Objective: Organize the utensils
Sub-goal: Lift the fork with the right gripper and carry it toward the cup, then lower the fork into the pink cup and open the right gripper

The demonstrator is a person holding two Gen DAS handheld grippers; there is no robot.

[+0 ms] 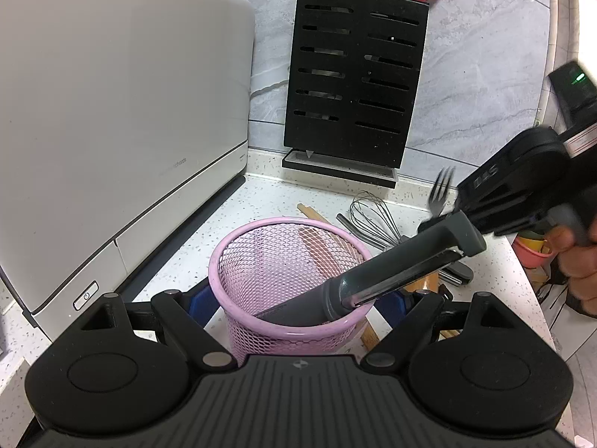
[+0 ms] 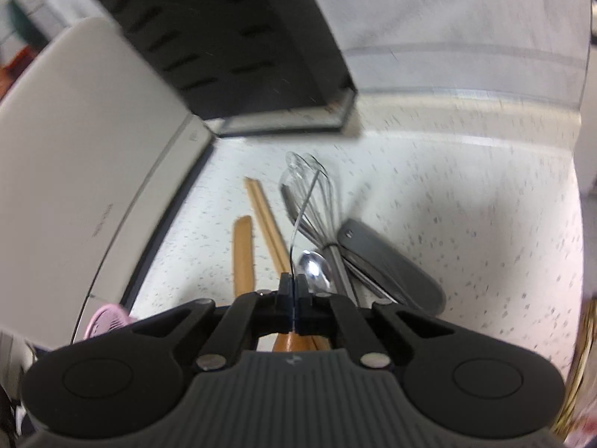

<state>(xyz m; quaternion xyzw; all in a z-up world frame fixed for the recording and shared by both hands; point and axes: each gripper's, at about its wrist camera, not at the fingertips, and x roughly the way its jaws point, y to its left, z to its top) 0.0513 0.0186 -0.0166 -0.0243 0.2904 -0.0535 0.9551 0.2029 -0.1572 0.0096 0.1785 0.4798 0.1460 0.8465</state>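
Standing on a speckled white worktop (image 1: 261, 194), a pink mesh cup (image 1: 287, 280) is clasped between the jaws of the left gripper (image 1: 298, 310), with a grey peeler (image 1: 395, 265) leaning inside it over the rim. To the right, a fork (image 1: 442, 186) is held edge-on in the right gripper (image 2: 294, 298), whose jaws are pressed together on its thin handle. Beyond that gripper, on the worktop, a whisk (image 2: 317, 201), spoon (image 2: 315, 272), wooden chopsticks (image 2: 265, 216) and wooden spatula (image 2: 243, 254) are lying. At the far side, a black knife block (image 1: 354, 78) is seen beside a white appliance (image 1: 112, 130) on the left.
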